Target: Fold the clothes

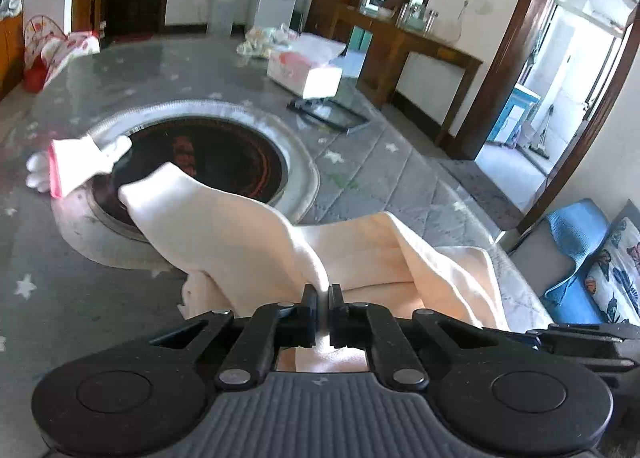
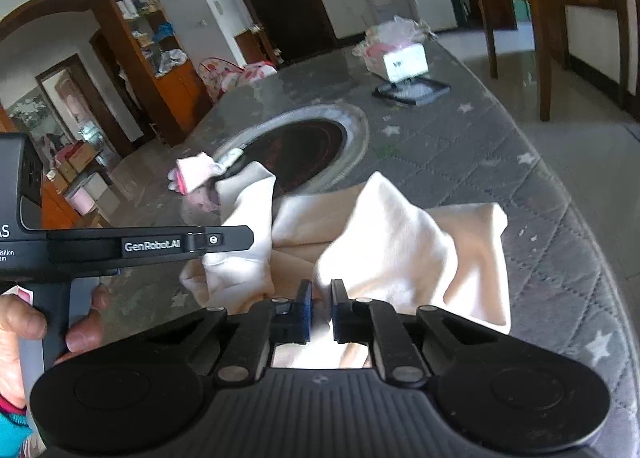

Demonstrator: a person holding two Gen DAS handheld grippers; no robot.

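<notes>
While both grippers were clamped on the cream garment (image 1: 248,226), it hung lifted off the grey quilted table cover (image 1: 400,178), and the grip points looked chosen to hold 2 places on its near edge so the rest could drape forward. The left gripper (image 1: 323,290) had its jaws pressed nearly together with a thin fold of cloth pinched between them; from that pinch the fabric rose ahead and to the left into a peak that reached over the round dark hotplate (image 1: 200,154) set into the table.

The right gripper (image 2: 319,290) was likewise nipping the cloth, its jaws a little wider apart with fabric bunched in the gap, and a second peak stood just ahead and to its right. In the right wrist view the left gripper's body (image 2: 152,244) sat to the left, held by a hand (image 2: 24,330), so the 2 tools worked side by side, near each other.

A small white and pink item (image 1: 70,164) lay ahead-left, on the hotplate's rim, apart from the held cloth. A tissue box (image 1: 304,72) stood well ahead.

Judging by the loose, uneven drape, no neat fold was yet visible; whether this was a lift to spread or to double over, I could not tell.
</notes>
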